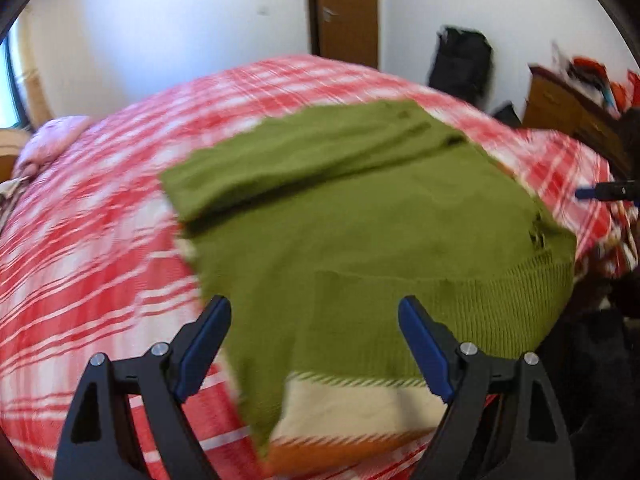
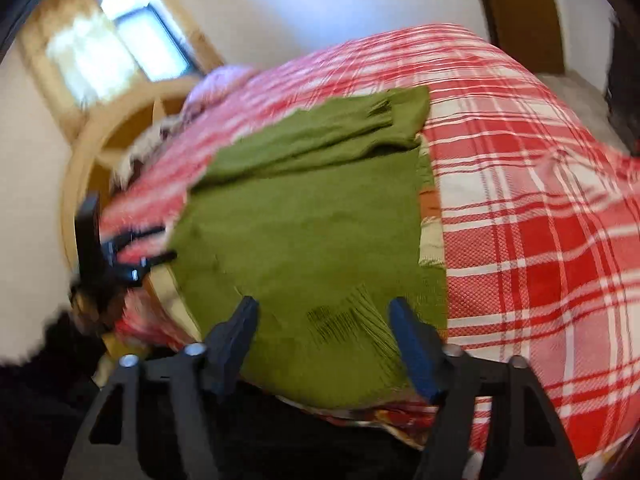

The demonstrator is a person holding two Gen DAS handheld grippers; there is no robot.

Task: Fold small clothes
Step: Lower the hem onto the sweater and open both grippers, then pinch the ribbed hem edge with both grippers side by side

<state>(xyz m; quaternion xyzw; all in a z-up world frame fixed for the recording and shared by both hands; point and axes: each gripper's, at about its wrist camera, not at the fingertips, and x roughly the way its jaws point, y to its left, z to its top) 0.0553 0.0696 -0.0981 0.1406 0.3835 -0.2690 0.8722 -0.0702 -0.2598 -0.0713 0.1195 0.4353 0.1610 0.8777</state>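
Observation:
A green knitted sweater [image 1: 360,216] lies flat on the red and white plaid bedspread [image 1: 100,240], a sleeve folded across its far part. My left gripper [image 1: 314,308] is open and empty, held just above the sweater's near edge. The right gripper [image 1: 600,192] shows at the far right of this view. In the right wrist view the sweater [image 2: 304,216] lies ahead, its ribbed hem nearest. My right gripper [image 2: 324,312] is open and empty over the hem. The left gripper [image 2: 136,252] shows at the sweater's left edge.
A cream and orange cloth [image 1: 360,412] lies under the sweater. A pink pillow [image 1: 52,140] sits at the head of the bed. A wooden door [image 1: 344,8], a black bag [image 1: 460,64] and a cluttered wooden dresser [image 1: 568,108] stand beyond. A window [image 2: 132,32] is at the left.

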